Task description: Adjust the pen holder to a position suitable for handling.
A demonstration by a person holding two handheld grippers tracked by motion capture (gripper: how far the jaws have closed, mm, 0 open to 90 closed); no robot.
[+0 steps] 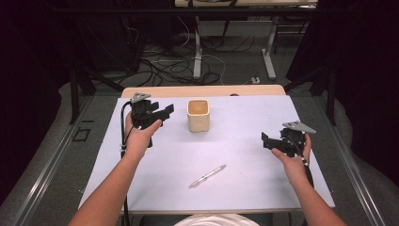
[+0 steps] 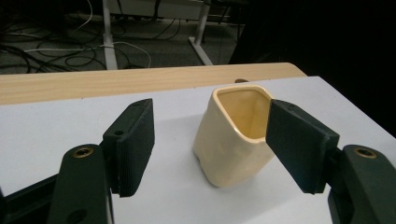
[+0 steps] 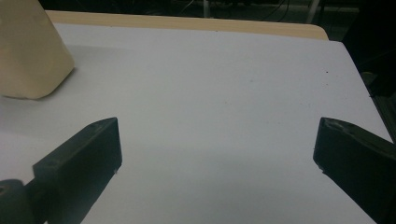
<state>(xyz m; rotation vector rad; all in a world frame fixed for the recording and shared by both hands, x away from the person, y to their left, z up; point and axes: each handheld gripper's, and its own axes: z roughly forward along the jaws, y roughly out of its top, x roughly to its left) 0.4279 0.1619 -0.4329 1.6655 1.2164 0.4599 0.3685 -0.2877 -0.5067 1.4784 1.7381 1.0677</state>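
A cream, square-mouthed cup (image 1: 198, 114) stands upright on the white table top (image 1: 244, 117), toward the back middle. My left gripper (image 1: 164, 112) hovers just left of the cup, pointing at it with its jaws apart and nothing between the pads. In the left gripper view the cup (image 2: 233, 140) stands a little beyond my left gripper (image 2: 212, 144), partly behind the right pad. My right gripper (image 1: 268, 141) is held at the right side of the table, wide open and empty. In the right gripper view my right gripper (image 3: 215, 154) faces bare table, and the cup (image 3: 28, 51) is at the far left.
A clear pen (image 1: 207, 176) lies at an angle on the table near the front middle. A strip of bare wood (image 1: 202, 91) runs along the table's far edge. Beyond it are desk legs and loose cables (image 1: 188, 61) on the floor.
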